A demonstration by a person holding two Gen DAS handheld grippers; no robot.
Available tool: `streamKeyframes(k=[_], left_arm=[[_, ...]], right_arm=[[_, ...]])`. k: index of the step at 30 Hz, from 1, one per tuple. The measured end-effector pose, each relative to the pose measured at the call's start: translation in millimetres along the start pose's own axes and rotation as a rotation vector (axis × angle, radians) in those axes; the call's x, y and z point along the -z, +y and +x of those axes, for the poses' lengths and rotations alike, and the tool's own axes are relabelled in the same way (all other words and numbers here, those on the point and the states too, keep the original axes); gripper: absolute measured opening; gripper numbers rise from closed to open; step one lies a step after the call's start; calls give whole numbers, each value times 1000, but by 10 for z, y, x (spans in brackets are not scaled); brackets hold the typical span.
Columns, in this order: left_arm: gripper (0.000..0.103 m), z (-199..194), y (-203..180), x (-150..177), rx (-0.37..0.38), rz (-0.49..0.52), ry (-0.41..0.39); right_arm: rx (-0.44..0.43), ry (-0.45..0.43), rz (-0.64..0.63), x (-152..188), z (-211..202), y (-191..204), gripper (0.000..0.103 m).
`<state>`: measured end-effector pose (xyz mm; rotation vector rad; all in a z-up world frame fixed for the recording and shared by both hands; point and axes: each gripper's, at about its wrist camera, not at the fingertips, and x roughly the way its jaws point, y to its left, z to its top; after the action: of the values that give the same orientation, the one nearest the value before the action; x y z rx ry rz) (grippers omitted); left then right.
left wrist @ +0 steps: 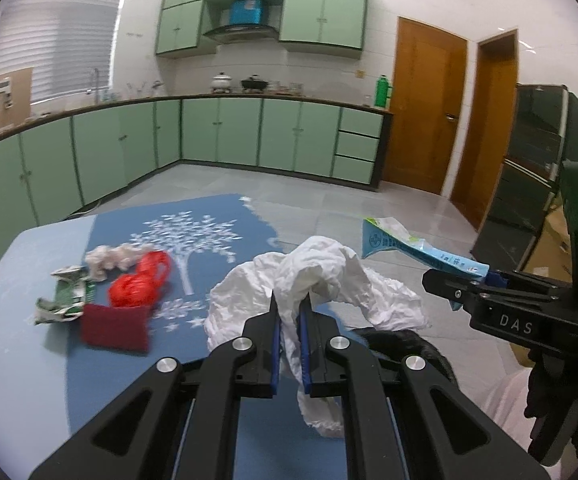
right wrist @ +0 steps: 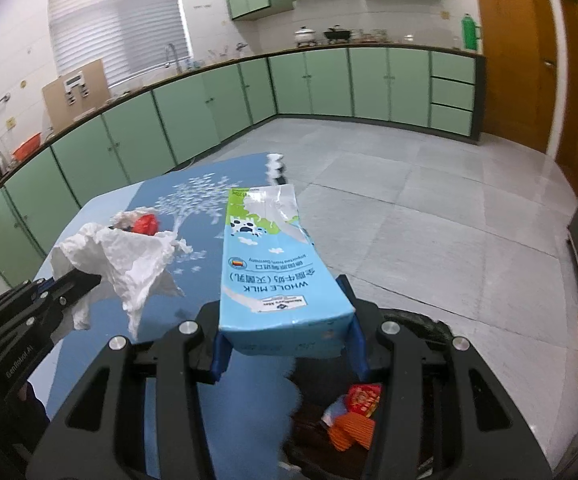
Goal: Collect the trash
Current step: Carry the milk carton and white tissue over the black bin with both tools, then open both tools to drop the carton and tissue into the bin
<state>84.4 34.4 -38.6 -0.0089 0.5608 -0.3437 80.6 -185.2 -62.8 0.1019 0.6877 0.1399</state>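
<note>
Nearest you, your left tongs [left wrist: 291, 312] are pinched tight on a crumpled white tissue [left wrist: 321, 280], which bunches up above the blue pads and trails down between the black arms. Your right tongs [right wrist: 289, 344] clamp the base of a light blue whole-milk carton [right wrist: 273, 264], its torn-open top pointing away from you, lifted clear of the counter [left wrist: 13, 344]. Below those right tongs sits a dark bin [right wrist: 421, 324] at the counter's edge, with a red wrapper [right wrist: 363, 398] and an orange ridged piece [right wrist: 349, 432] inside.

On the counter's blue mat [left wrist: 217, 216] with its white tree print, the remaining trash lies to your left: a dark red scouring pad [left wrist: 115, 328] closest, touching a crushed green-and-white carton [left wrist: 69, 296] on its left and a red plastic bag [left wrist: 141, 280] just behind it. A wad of pinkish-white paper [left wrist: 109, 260] sits just beyond those.

Farther off, across the grey tiled floor [right wrist: 409, 208], green cabinets [left wrist: 241, 132] run along the wall, with wooden doors [left wrist: 425, 108] to the right.
</note>
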Motion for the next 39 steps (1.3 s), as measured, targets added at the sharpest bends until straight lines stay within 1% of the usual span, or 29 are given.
streamKeyframes(k=[8, 11, 19, 25, 35, 37, 38, 39], left_arm=[[8, 161, -460, -58, 100, 61, 4], [8, 243, -641, -67, 127, 83, 6], [8, 539, -970, -31, 196, 108, 57], [8, 733, -1163, 48, 214, 145, 97], [8, 999, -1265, 77, 215, 154, 138], [11, 1048, -1278, 79, 219, 153, 150], [15, 1067, -1279, 73, 222, 149, 153], [28, 1078, -1278, 71, 226, 146, 156]], right_arm=[[80, -24, 62, 147, -246, -394, 44], [110, -31, 83, 201, -321, -543, 44], [180, -31, 129, 372, -453, -852, 44], [214, 3, 163, 557, -374, -1027, 44], [226, 43, 200, 679, -154, -1189, 45], [228, 59, 201, 693, -109, -1214, 46], [229, 63, 200, 705, -93, -1212, 47], [231, 65, 199, 701, -74, -1214, 56]])
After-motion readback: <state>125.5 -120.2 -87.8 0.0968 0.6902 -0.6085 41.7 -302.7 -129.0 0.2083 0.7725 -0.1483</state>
